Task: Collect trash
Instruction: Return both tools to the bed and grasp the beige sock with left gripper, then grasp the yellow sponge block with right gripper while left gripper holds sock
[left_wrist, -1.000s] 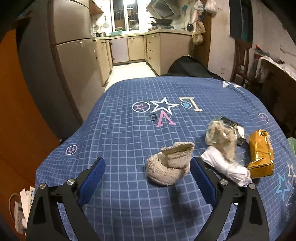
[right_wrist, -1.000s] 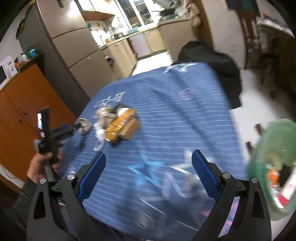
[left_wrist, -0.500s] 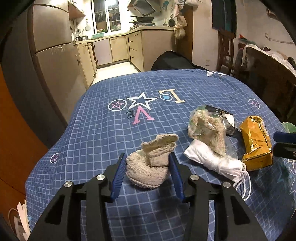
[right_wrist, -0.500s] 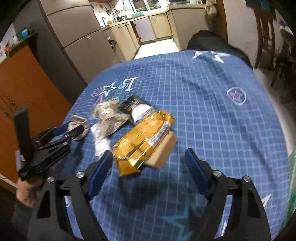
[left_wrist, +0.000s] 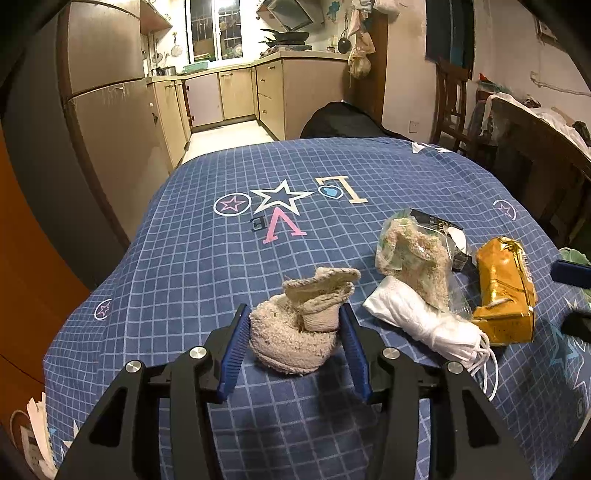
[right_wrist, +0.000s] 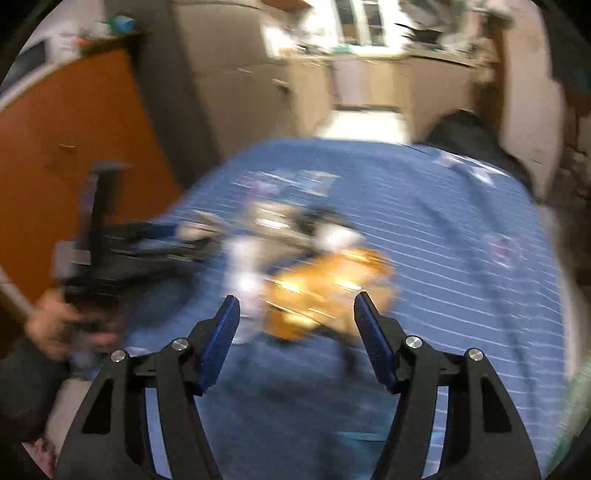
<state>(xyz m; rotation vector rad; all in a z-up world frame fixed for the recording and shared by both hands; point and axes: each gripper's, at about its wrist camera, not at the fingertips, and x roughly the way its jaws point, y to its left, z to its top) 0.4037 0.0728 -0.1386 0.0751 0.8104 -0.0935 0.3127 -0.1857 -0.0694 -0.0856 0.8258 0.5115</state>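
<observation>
Left wrist: jaws clench beige rag (left_wrist: 299, 332), upright; right jaws closing, unclenched, astride gold wrapper (right_wrist: 325, 291).

blue cloth (left_wrist: 207, 266) bare left, wrappers (left_wrist: 502, 291) crowd right, seemingly touching

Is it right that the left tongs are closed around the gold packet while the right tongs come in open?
Not quite. The left wrist view shows the left tongs closed around the beige fuzzy sock, not the gold packet. The right tongs are still open, jaws closing in.
</observation>
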